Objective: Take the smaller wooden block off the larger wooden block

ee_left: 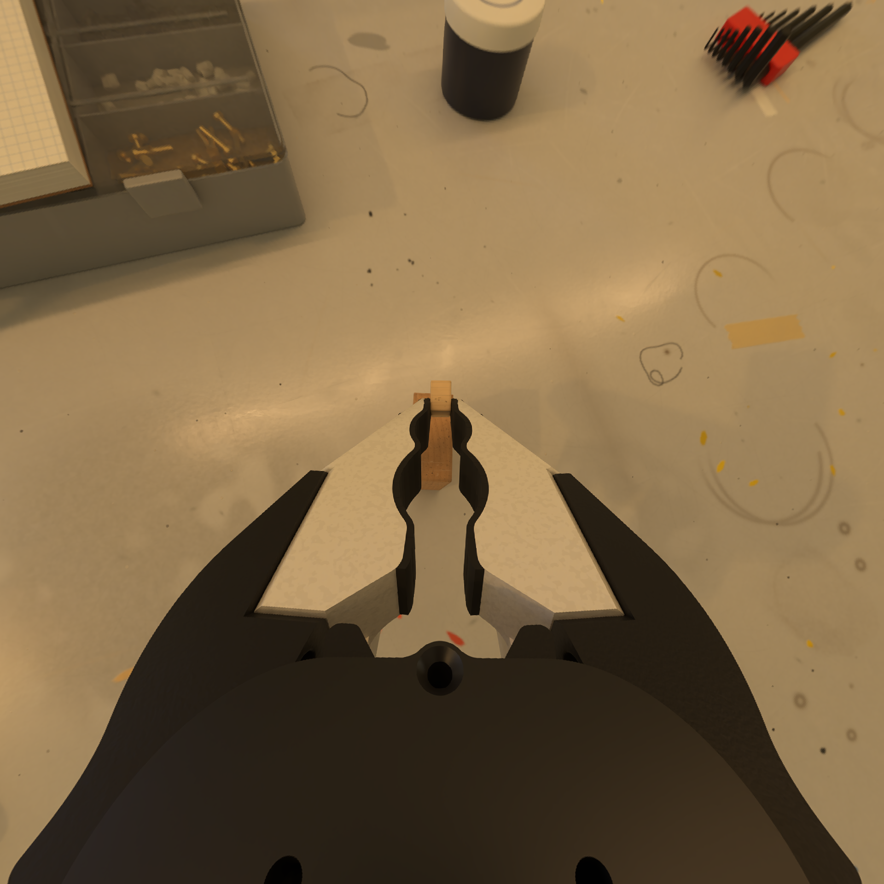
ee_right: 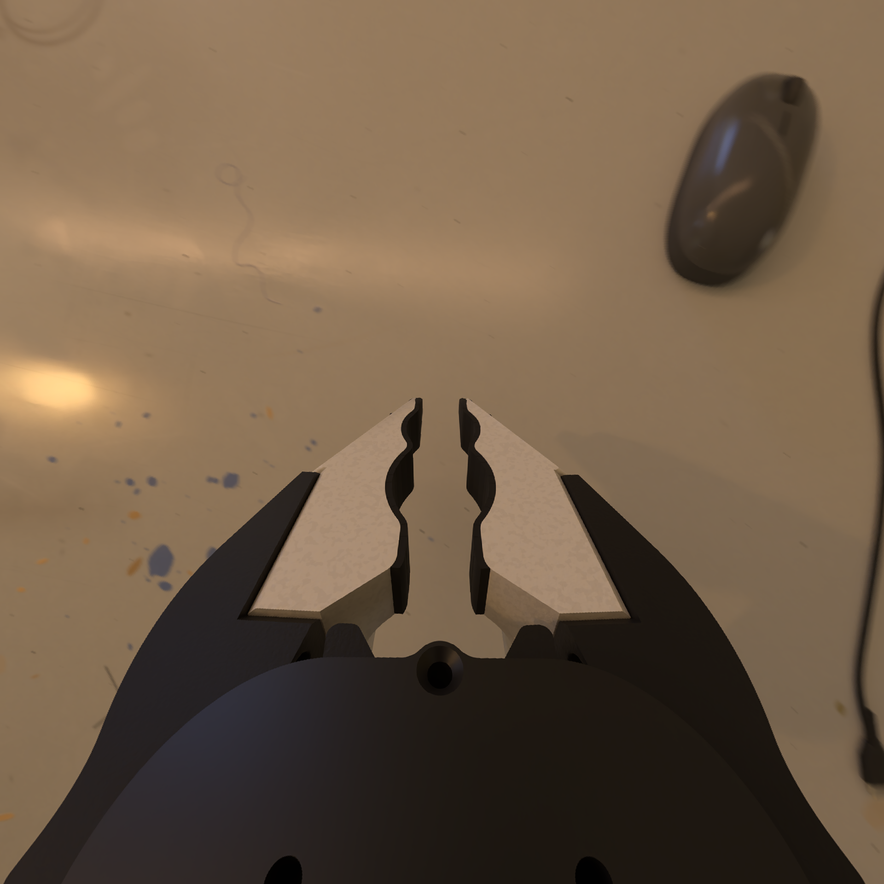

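In the left wrist view my left gripper [ee_left: 440, 405] is shut on the smaller wooden block [ee_left: 440, 395]. Its pale end pokes out past the fingertips, and a darker wooden face [ee_left: 436, 459] shows in the gap between the fingers. A thin sliver of more wood [ee_left: 419, 397] shows just left of the tips; I take it for the larger wooden block, mostly hidden under the fingers. I cannot tell whether the two blocks touch. In the right wrist view my right gripper [ee_right: 440, 406] is open with a narrow gap and empty, above bare table. No block shows there.
Left wrist view: a grey parts box [ee_left: 158, 229] with brass screws at the far left, a dark bottle with a white cap [ee_left: 485, 67] straight ahead, a red holder of black hex keys [ee_left: 770, 48] far right. Right wrist view: a grey computer mouse [ee_right: 739, 182] and a black cable [ee_right: 868, 478] at the right.
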### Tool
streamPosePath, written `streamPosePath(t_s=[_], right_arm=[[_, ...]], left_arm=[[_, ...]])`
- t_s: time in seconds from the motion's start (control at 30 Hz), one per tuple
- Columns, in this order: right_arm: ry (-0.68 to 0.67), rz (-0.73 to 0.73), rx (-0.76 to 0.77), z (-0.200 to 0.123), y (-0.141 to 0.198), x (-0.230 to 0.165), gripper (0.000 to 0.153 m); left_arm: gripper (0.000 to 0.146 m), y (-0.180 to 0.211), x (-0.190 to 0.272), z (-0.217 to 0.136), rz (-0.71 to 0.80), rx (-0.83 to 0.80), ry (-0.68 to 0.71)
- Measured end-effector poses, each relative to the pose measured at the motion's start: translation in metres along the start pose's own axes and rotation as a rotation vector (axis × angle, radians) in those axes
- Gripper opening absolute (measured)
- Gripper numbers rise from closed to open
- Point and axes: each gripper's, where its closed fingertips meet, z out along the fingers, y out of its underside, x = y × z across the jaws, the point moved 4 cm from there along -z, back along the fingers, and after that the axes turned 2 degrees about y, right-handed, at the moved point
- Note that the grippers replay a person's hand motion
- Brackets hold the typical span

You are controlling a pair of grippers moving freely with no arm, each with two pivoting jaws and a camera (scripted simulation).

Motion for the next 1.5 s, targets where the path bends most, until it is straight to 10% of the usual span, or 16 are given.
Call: streamPosePath(t_s=[1.5], right_arm=[[-0.506,-0.311,0.142,0.105,-0.106,-0.425,0.097]], left_arm=[[0.008,-0.046,-0.035,-0.095,-0.199,0.532,-0.011]])
